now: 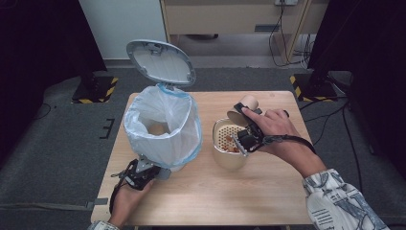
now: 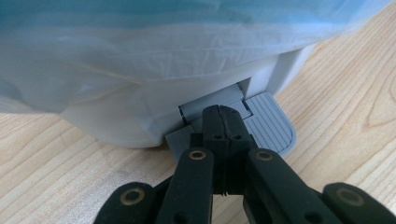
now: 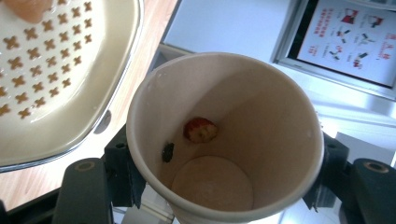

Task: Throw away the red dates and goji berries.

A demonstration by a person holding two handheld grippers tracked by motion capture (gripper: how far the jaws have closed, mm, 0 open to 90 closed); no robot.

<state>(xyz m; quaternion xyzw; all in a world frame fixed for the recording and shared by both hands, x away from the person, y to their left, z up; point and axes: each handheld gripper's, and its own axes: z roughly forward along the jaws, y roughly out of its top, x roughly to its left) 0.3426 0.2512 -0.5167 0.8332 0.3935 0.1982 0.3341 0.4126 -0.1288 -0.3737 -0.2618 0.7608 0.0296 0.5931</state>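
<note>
Landmark: pedal bin [image 1: 163, 127], lid standing open, white liner inside.

Left gripper [image 2: 223, 113] clenched empty, tips pressing on bin's pedal [image 2: 268, 126] at bin's near foot.

Right gripper [image 1: 249, 125] grasping paper cup [image 3: 224, 135], tipping it over strainer bowl [image 1: 229, 143] just right of bin; fruit scrap [image 3: 201, 129] sticking inside cup.

Step, judged: emptying cup scraps into strainer. Next calls for steeper tilt or shake to loosen scrap, left keeping pedal down.

A light wooden desk [image 1: 201, 201] stands on grey carpet [image 1: 57, 158]. Beyond it, two black stands rest on bases edged with yellow-and-black hazard tape [image 1: 95, 90], one at each far corner. A pale wooden cabinet [image 1: 230, 17] stands against the back wall, with dark cables [image 1: 282, 43] hanging beside it. A printed instruction sheet [image 3: 355, 39] hangs farther off.
</note>
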